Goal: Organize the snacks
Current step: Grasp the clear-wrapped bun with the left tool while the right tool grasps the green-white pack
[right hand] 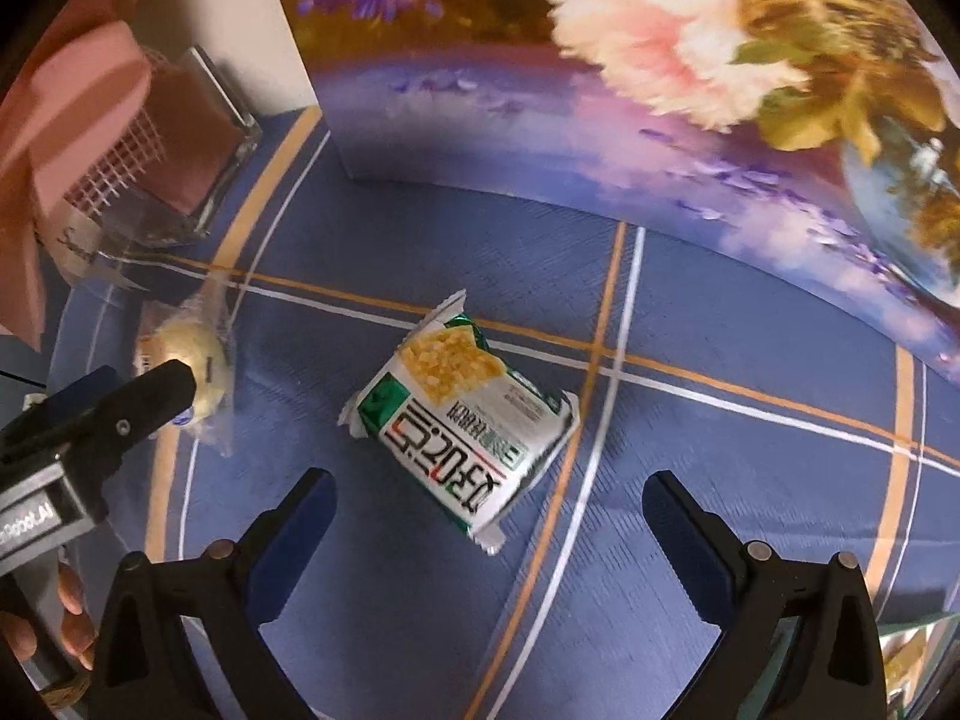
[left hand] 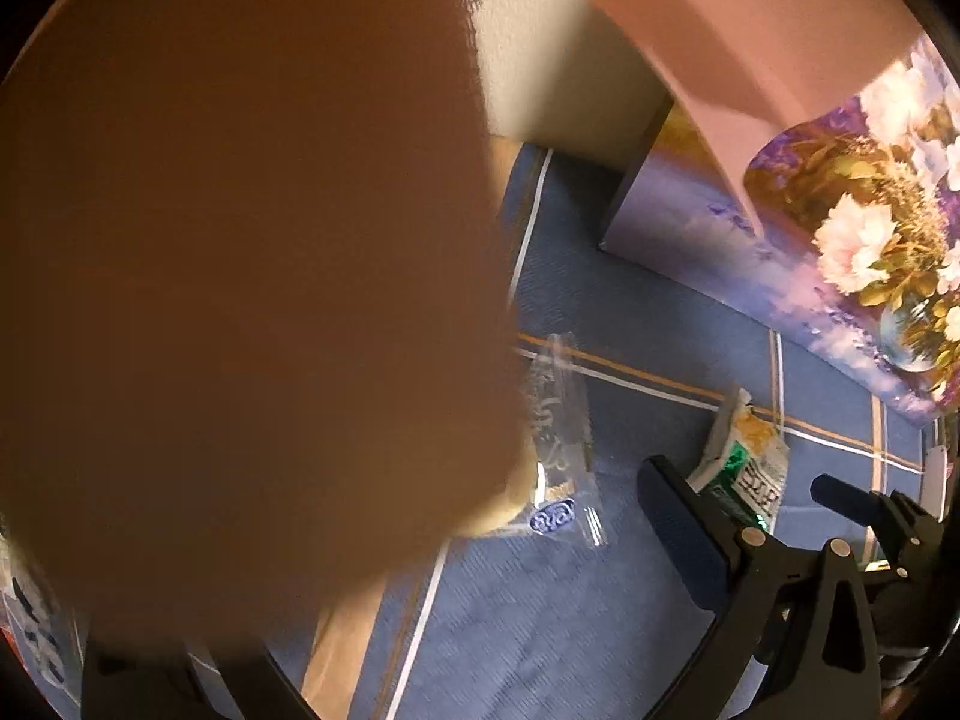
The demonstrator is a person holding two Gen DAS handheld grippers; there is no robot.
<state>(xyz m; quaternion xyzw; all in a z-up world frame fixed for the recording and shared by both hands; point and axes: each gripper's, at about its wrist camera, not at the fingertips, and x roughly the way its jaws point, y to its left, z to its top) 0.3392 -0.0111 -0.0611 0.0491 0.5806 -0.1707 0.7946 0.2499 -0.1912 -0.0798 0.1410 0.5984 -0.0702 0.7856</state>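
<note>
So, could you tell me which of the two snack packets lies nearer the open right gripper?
The green-and-white cracker packet, lying just ahead of the right gripper. The clear-wrapped bun lies further left, beside the left gripper.

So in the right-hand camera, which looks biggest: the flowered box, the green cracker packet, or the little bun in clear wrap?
1. Flowered box, biggest by far.
2. Green cracker packet.
3. Wrapped bun, smallest, though a black finger hides part of it.

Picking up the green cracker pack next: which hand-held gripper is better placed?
Right. The right hand-held gripper is open directly over the green cracker pack; the left hand-held gripper sits off by the wrapped bun.
</note>
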